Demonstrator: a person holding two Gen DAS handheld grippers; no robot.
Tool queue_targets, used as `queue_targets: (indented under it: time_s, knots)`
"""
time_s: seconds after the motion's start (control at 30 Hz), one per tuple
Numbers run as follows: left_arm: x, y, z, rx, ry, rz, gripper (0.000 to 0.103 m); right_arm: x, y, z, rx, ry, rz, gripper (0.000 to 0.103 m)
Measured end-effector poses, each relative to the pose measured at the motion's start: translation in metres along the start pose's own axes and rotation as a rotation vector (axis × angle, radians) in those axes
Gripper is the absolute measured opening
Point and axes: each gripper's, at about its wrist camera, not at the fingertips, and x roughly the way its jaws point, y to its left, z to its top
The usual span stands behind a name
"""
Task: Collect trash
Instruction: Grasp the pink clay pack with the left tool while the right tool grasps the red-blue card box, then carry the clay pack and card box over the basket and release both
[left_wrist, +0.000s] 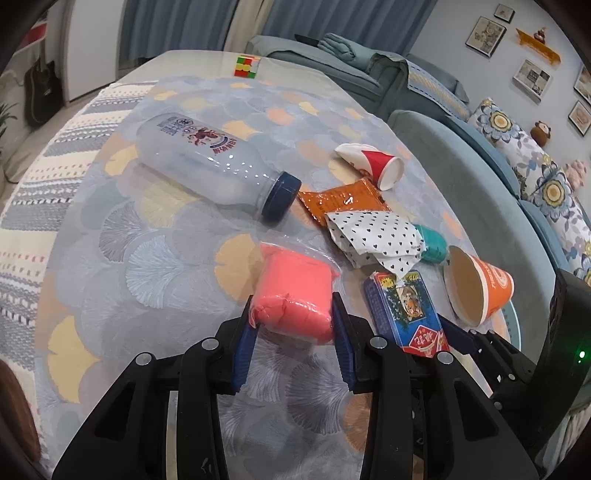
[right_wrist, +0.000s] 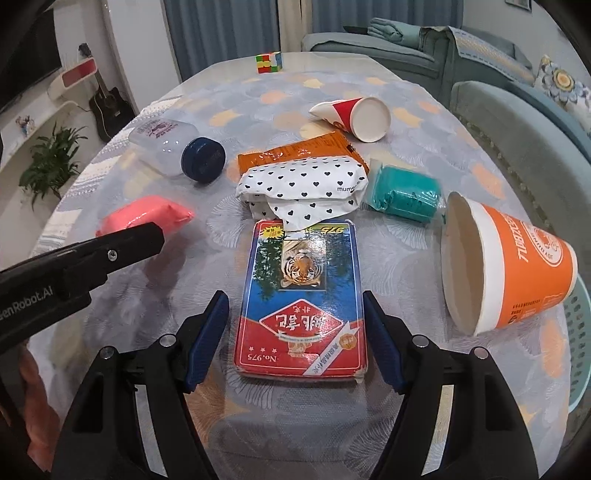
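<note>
My left gripper (left_wrist: 293, 314) is open, its blue pads on either side of a pink clay pack in clear wrap (left_wrist: 295, 295), which lies on the table. My right gripper (right_wrist: 295, 314) is open, its pads straddling a blue and red card box with a tiger picture (right_wrist: 301, 299); small gaps show on both sides. Other trash lies around: a clear bottle with a blue cap (left_wrist: 214, 162), an orange wrapper (left_wrist: 343, 201), a heart-print wrapper (right_wrist: 303, 184), a teal clay pack (right_wrist: 404, 194), a red paper cup (right_wrist: 354, 116) and an orange paper bowl (right_wrist: 506, 266), both on their sides.
A Rubik's cube (right_wrist: 269, 62) stands at the table's far edge. A patterned cloth (left_wrist: 110, 258) covers the table. A teal chair (right_wrist: 517, 122) and sofa stand on the right. A pale green basket (right_wrist: 580, 343) sits past the right table edge.
</note>
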Motion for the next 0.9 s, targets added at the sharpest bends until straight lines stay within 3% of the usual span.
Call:
queue_targets:
  time_s: [0.13, 0.33, 0.57, 0.9]
  knots:
    - [-0.001, 0.0, 0.001, 0.005, -0.009, 0.005, 0.036, 0.0, 0.002, 0.0, -0.011, -0.004, -0.036, 0.058]
    - [-0.009, 0.002, 0.003, -0.006, -0.036, 0.006, 0.036, -0.01, 0.003, -0.002, -0.027, -0.04, -0.029, 0.056]
    - [-0.031, -0.008, 0.011, -0.003, -0.095, -0.025, 0.036, -0.051, -0.005, -0.006, -0.034, -0.123, -0.002, 0.056]
    - [-0.069, -0.075, 0.018, 0.102, -0.16, -0.118, 0.036, -0.123, -0.057, -0.003, 0.064, -0.238, -0.053, 0.056]
